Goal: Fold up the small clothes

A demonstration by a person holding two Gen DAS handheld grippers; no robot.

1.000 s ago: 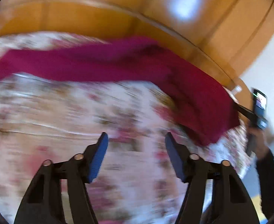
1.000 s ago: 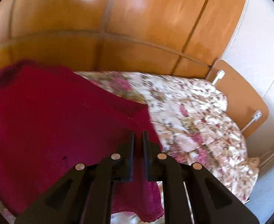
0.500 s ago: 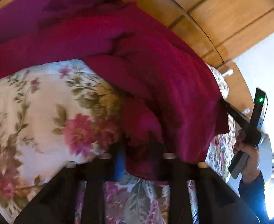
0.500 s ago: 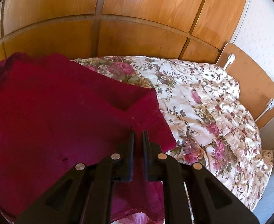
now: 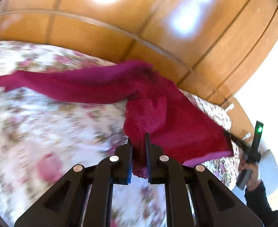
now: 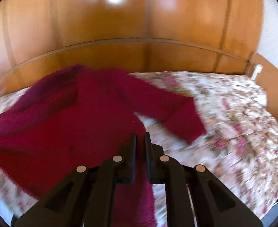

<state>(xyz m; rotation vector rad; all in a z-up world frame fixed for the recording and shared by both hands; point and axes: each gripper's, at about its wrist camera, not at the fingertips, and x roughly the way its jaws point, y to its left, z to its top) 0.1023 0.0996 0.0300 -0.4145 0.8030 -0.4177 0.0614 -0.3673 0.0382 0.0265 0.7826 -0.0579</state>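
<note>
The deep magenta knitted sweater [image 5: 176, 121] is lifted partly off the white quilted bedspread with pink roses [image 5: 49, 132], one long sleeve trailing away across the bed toward the left of the left wrist view. A bunched edge of it hangs between the black fingers of the left gripper [image 5: 138, 141], whose jaws have just been closing and now pinch the fabric. Its far hem runs to the right gripper [image 5: 239, 143], seen from the side there, gripped by a person's hand [image 5: 250, 172] in a dark sleeve; a small green light glows on the unit above that hand.

In the right wrist view the sweater [image 6: 72, 124] spreads wide over the bedspread [image 6: 233, 124], a sleeve stretched out to the right with its cuff lying on the quilt. The right gripper [image 6: 140, 141] has its jaws nearly together, with red fabric running up between them, so it is clamped on the sweater.

Beyond the bed stands a glossy orange-brown wooden panel wall [image 6: 139, 28] with bright reflections. A rounded wooden board with white brackets [image 6: 267, 79] stands at the bed's right end. Both views are motion-blurred, and I can read no writing or labels.
</note>
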